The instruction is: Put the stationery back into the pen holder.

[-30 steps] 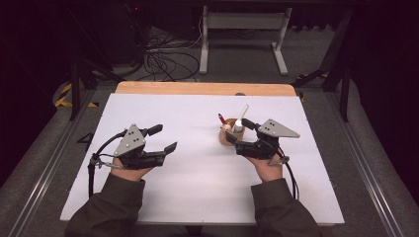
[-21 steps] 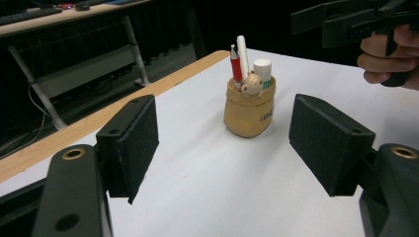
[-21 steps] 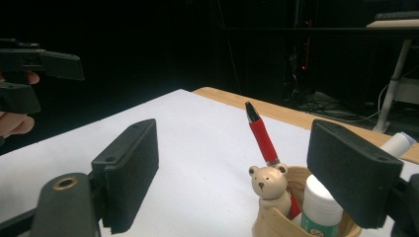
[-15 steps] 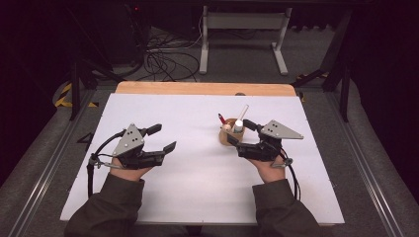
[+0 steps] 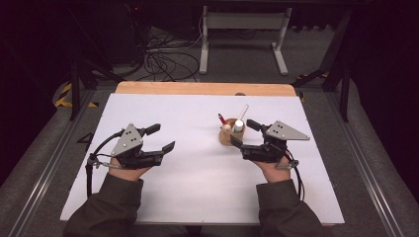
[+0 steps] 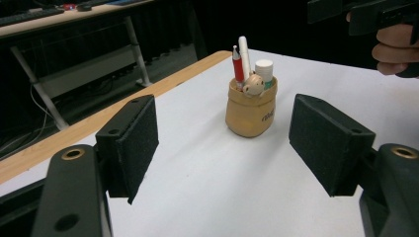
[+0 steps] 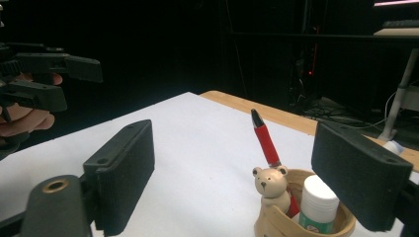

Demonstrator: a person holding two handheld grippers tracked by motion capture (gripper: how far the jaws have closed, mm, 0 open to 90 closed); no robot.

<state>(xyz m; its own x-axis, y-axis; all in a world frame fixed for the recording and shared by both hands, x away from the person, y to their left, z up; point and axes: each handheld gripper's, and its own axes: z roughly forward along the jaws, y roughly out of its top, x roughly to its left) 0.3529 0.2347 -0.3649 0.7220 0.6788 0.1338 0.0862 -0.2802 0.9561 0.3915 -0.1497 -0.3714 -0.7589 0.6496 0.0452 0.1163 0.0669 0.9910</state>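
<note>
High view: small tan pen holder [image 5: 228, 135] stands mid white worktop [image 5: 197, 182], just beside the right gripper [image 5: 239, 133]; left gripper [image 5: 162, 138] well apart. Both grippers' fingers spread, empty. Likely pre-grasp; next, close in on the holder.

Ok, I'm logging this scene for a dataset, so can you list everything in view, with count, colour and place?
Pen holder: one, tan, on the white sheet right of centre, just ahead of the right gripper.
Red pen: one, red with a dark tip, leaning in the holder.
White pen: one, white, upright in the holder.
Bear-topped item: one, beige, in the holder.
Glue stick: one, white cap, in the holder.
White sheet: one, covering the table.
Table: one, wooden edge showing at the far side.
Cables: a dark tangle on the floor beyond the table.
Left gripper: black, open, over the sheet's left part.
Right gripper: black, open, beside the holder.
</note>
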